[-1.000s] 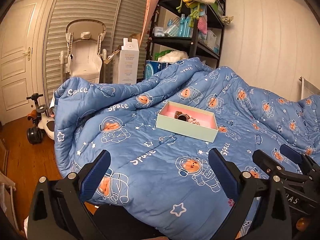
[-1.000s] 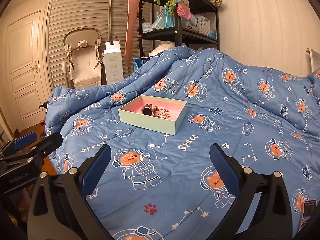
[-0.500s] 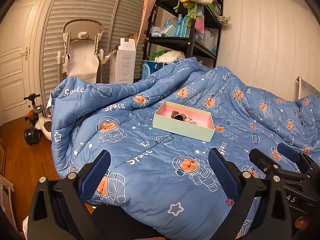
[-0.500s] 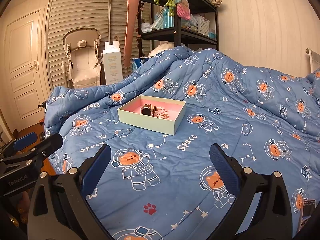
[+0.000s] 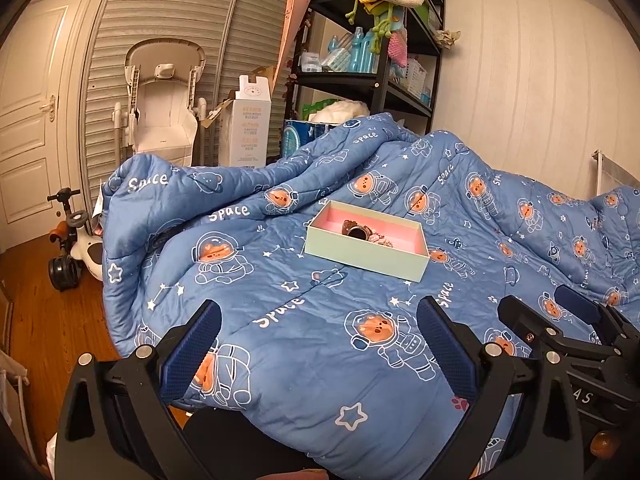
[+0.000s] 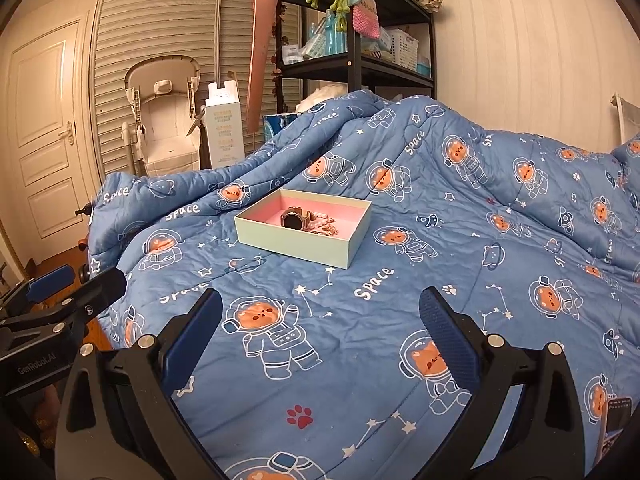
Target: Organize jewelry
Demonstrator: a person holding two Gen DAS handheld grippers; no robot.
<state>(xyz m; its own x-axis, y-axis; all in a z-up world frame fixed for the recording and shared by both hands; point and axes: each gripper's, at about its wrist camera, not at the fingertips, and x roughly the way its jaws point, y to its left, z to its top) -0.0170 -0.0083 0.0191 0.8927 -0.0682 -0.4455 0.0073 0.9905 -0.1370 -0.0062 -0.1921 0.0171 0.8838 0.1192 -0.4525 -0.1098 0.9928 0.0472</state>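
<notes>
Bed covered by blue quilt [image 6: 400,320] with space-bear print, fills most of both views
Black shelf [image 5: 376,80] and white high chair [image 5: 164,112] stand behind bed by slatted doors
Pale green box [image 6: 296,246] with pink lining sits on quilt, lid off
Watch [image 6: 294,220] and beaded jewelry [image 6: 324,222] lie together inside box
Left gripper [image 5: 318,320] spread wide, empty, near bed edge, well short of box
Right gripper [image 6: 320,308] likewise wide apart, holding nothing, above quilt
</notes>
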